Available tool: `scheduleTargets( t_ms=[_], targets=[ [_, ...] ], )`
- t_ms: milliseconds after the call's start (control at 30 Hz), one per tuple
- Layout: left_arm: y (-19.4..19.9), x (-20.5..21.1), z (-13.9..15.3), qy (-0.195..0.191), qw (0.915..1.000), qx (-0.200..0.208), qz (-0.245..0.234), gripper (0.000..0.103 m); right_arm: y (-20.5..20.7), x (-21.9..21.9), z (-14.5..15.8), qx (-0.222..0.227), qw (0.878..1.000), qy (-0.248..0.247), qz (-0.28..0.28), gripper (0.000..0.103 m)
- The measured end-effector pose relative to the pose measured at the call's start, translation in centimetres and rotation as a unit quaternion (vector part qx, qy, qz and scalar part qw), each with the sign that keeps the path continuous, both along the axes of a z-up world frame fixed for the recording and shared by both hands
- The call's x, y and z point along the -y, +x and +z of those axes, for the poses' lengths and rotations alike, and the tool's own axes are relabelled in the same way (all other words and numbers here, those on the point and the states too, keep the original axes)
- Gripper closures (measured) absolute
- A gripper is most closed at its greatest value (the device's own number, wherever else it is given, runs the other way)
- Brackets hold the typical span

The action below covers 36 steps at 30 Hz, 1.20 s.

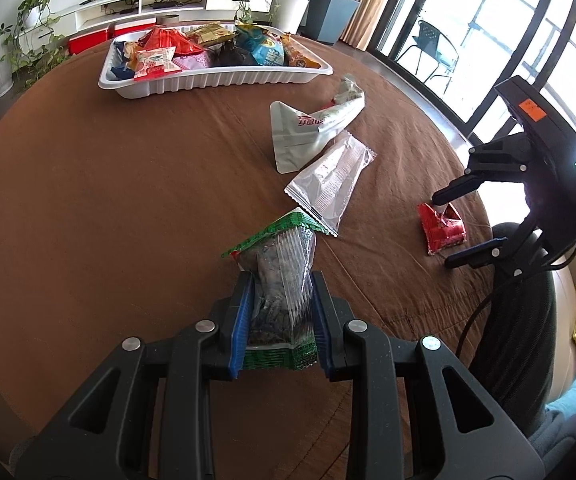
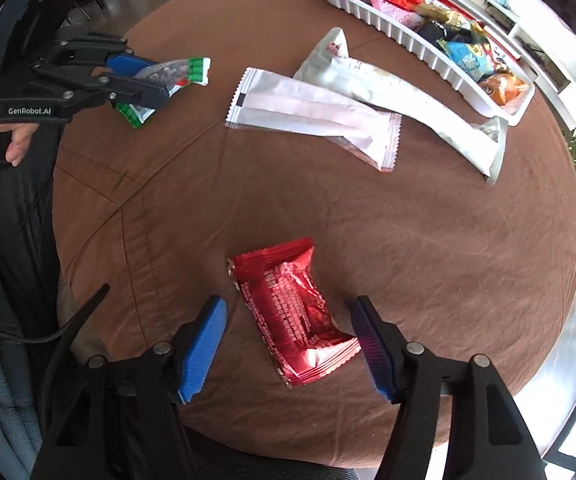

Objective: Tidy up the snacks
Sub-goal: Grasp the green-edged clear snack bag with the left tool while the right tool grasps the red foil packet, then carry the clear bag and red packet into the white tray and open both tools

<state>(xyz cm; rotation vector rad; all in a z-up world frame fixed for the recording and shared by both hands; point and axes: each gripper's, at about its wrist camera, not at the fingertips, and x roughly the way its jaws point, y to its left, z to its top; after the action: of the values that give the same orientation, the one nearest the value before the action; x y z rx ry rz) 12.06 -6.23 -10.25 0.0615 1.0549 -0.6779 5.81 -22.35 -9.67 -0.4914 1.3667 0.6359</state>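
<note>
Currently, by view:

Left wrist view
- Left gripper (image 1: 280,316): blue pads clamped on both sides of the green pack (image 1: 278,280), which stands up between them, its green top edge pointing toward the far tray.
- Reason for hold: the side grip keeps the pack clear of the cloth, judged ready for carrying to the tray.
- Tray (image 1: 216,80): white, at the far side of the brown table (image 1: 108,200), already heaped with snacks.
- White pouch (image 1: 311,128) and silver pack (image 1: 327,184): lying loose on the cloth, between the gripper and the tray, right of centre.
- Right gripper (image 1: 453,228): at the right, jaws apart, one finger on each side of the red pack (image 1: 441,226).

Right wrist view
- Right gripper (image 2: 288,344): pointing down, pads apart and not touching the red pack (image 2: 293,312), which lies flat between them.
- Reason for stance: straddling the pack's short width allows a side pinch; judged a pick about to begin.
- Left gripper (image 2: 156,80): far left, closed on the green pack (image 2: 176,76), lifted off the table.
- Tray (image 2: 407,36): far right.
</note>
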Motion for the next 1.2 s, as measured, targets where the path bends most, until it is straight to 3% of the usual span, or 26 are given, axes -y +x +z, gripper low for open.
scheduleTargets(
  t_ms=[133,333,567,967,1200],
  targets=[
    [0.0,0.0,0.0,-0.001,1.0,0.0,-0.001,0.077,0.8,-0.1,0.1,-0.008,1.0,-0.004,0.007,0.039],
    [-0.2,0.2,0.3,-0.005,1.0,0.003,-0.006,0.077,1.3,-0.1,0.7,-0.012,1.0,-0.004,0.006,0.064],
    [-0.4,0.2,0.7,-0.01,0.9999,0.007,-0.009,0.077,1.0,1.3,0.9,-0.001,0.999,0.019,-0.035,0.078],
    [-0.4,0.1,0.7,-0.014,0.9998,0.007,-0.01,0.077,0.7,2.6,1.9,0.012,0.997,0.05,-0.065,0.082],
    [-0.5,-0.2,1.0,-0.024,0.9996,0.008,-0.008,0.077,0.0,3.0,3.5,0.023,0.991,0.095,-0.096,0.082]
  ],
)
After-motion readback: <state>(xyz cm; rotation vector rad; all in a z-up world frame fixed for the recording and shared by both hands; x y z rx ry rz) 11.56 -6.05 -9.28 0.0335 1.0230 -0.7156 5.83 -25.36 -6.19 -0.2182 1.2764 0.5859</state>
